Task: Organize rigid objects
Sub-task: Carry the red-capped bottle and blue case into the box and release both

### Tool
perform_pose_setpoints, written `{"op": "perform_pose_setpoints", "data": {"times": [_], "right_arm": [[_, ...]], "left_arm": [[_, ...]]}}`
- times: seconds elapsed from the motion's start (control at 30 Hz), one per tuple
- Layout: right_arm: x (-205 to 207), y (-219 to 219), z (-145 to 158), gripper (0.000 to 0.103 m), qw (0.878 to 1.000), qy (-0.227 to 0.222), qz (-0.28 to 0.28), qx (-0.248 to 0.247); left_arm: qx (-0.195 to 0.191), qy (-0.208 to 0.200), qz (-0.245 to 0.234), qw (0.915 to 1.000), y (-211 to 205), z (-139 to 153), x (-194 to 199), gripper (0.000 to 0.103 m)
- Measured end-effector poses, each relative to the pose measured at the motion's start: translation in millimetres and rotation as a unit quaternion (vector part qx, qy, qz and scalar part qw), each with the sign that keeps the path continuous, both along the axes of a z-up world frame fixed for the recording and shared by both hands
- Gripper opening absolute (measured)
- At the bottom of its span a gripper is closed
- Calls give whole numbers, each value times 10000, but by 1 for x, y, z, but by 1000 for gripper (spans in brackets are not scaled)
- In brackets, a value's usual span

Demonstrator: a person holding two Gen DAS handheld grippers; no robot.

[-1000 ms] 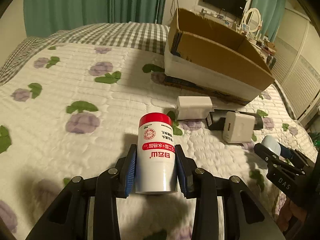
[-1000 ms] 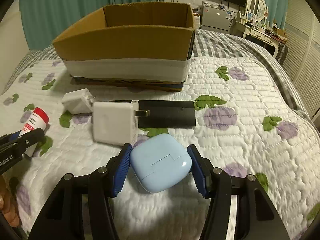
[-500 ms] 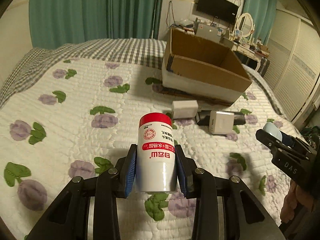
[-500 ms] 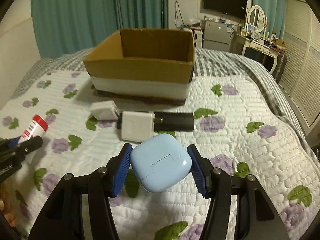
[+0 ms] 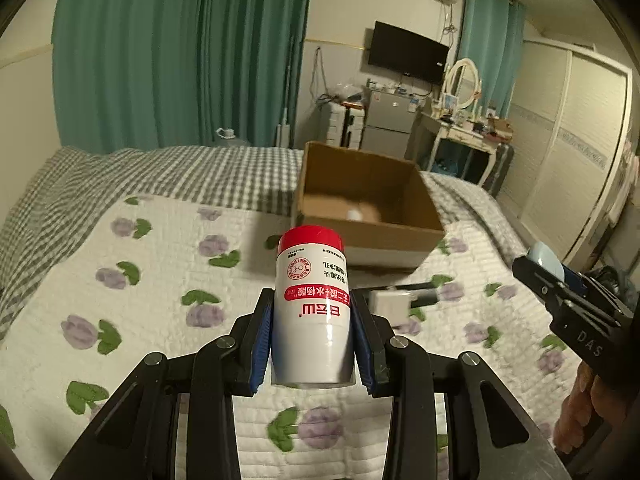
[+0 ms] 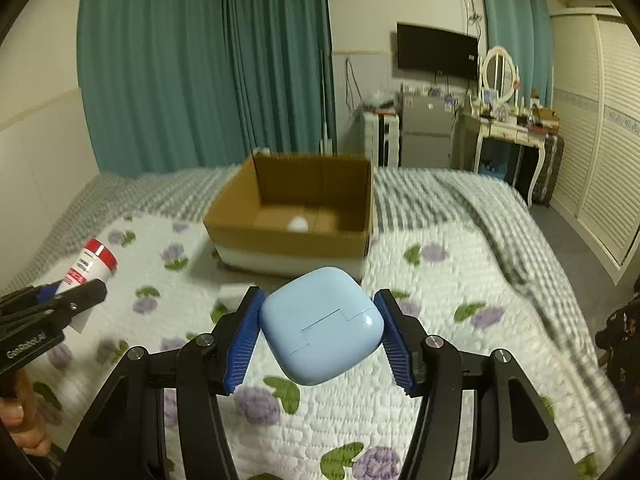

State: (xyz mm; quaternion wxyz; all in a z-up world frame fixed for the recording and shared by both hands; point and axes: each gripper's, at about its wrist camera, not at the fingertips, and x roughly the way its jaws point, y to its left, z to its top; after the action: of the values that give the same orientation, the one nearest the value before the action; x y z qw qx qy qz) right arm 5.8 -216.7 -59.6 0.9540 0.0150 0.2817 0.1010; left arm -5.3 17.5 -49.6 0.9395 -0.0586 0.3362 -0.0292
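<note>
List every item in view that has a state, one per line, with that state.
left claw: shut on the bottle, held above the bed
bottle: upright, red cap on
right claw: shut on the blue case, held above the bed
blue case: lid closed, tilted
cardboard box: open-topped, on the quilt, a small white thing inside
white charger: lying on the quilt

Left gripper (image 5: 312,336): raised, my blue pads clamped on both sides of the bottle (image 5: 311,304) | Right gripper (image 6: 320,330): raised alongside, pads pinching the blue case (image 6: 322,326) | both point forward | my bare fingers (image 5: 580,412) wrap the right handle
</note>
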Motion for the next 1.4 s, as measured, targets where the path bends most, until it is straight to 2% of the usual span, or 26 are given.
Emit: {"op": "perform_pose_setpoints", "data": {"times": [0.23,0.43,0.73,1.0,1.2,1.4], "right_arm": [[-7,-7,56,57,9976,-683,-20,140],[6,-15,94,57,9946,-1022,-13,191],[37,-9,127,57,9906,-1365,98,86],[85,7,125,57,9901,-1380,264,-56],[131,10,99,57,9939,-1040,346,-122],[185,6,59,57,9976,-548,394,-124]], "left_arm": [[-147,-456,-66,9988,-8,40,6,36],[-83,-919,-146,9956,-10,80,20,36],[-18,-1401,-416,9893,-23,117,63,36],[72,-1381,-546,9889,-35,108,120,37],[-29,-975,-575,9936,-37,78,170,37],[77,-613,-582,9964,-40,40,213,37]]}}
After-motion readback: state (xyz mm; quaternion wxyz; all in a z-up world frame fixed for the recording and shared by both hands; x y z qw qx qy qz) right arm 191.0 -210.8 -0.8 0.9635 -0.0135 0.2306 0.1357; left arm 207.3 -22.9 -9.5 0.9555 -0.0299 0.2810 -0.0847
